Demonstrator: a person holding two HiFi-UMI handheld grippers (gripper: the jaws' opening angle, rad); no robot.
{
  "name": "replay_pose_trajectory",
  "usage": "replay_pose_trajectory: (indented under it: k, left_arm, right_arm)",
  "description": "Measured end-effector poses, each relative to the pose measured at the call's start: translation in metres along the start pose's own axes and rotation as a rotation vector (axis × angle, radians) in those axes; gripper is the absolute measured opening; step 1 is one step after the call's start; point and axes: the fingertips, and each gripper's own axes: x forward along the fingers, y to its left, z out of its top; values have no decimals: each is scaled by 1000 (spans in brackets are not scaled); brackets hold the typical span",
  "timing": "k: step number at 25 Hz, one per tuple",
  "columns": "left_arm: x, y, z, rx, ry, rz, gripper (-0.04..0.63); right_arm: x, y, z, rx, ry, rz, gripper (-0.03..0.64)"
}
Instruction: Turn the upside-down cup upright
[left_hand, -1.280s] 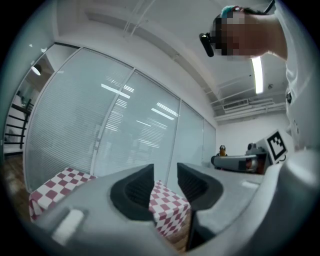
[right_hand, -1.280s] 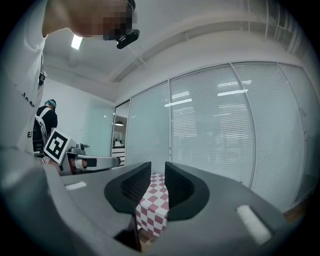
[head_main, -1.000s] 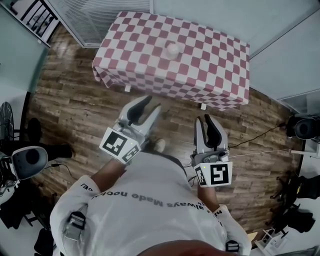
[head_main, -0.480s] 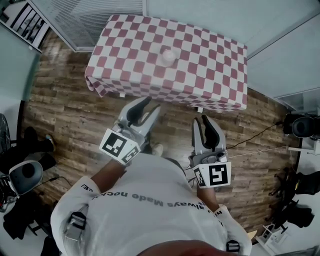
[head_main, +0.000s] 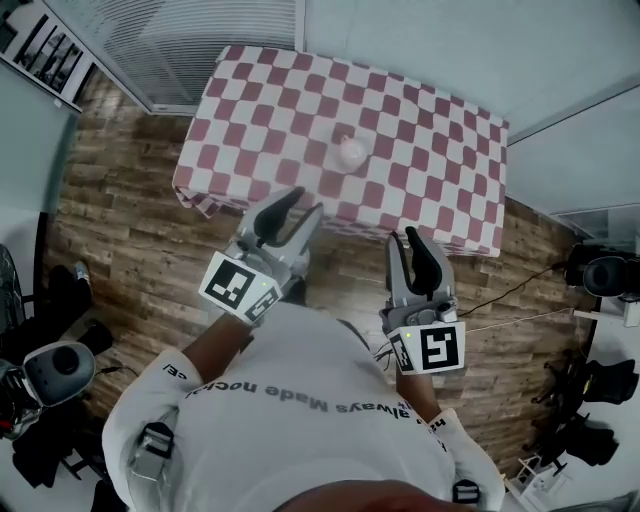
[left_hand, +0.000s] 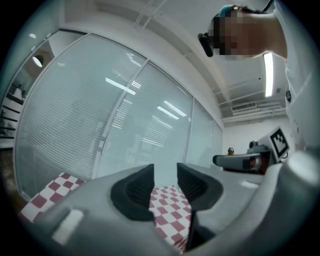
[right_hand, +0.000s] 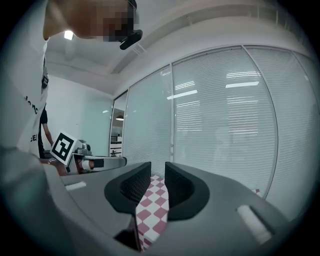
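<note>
Closing in on the checked surface (head_main: 430, 150) is what has just been done: against the earlier head views the cloth-covered top is seen lower in the frame and nearer. Its near edge is now met by the tips of the left tool (head_main: 305, 203), where a strip of wooden floor (head_main: 130, 220) was shown between them before. The cup (head_main: 350, 152) has likewise drawn closer, though it has not been shifted on the cloth. It is found as a small pale round shape at about the middle of the surface, well apart from every edge and corner. Whether its mouth faces down cannot be made out at this size.

No change is seen in either grip. The left tool is held partly spread, with only checked cloth visible through the gap and nothing between the pads. The right tool (head_main: 404, 240) is pressed together to a mere slit and is likewise empty; it is held just short of the near edge.

For the task, this is judged to be approach only. The cup has not been touched, and both tools are well short of it. The right one would have to be spread before any grasp could be made.
</note>
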Motion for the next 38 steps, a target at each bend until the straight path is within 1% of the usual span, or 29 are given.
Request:
replay_pose_trajectory:
  k: [4,9,17,21,26,30,35,38]
  left_arm:
    - [24,40,14,0,-6,-9,146]
    - [44,79,20,0,-3,-10,144]
    - [79,112,26,8,13,-12,143]
    - [91,111,24,3,16,-12,143]
    - [104,100,27,15,7,-7,143]
    - [117,86,29,21,0,7,141]
    - [134,61,26,24,-1,7,140]
    - [141,55,22,25,8,14,140]
  right_arm:
    - [48,-9,10,2,-3,-7,87]
    - [92,-16,13,1,-6,-5,87]
    - [134,-43,21,8,-26,-21,86]
    - [137,-57,18,18,-25,-28,86]
    - [131,-72,18,18,-32,-21,86]
    - [121,-88,23,11,-39,-5,86]
    - [102,-115,23,12,-53,-16,84]
    - [98,-124,20,19,-54,-11,84]
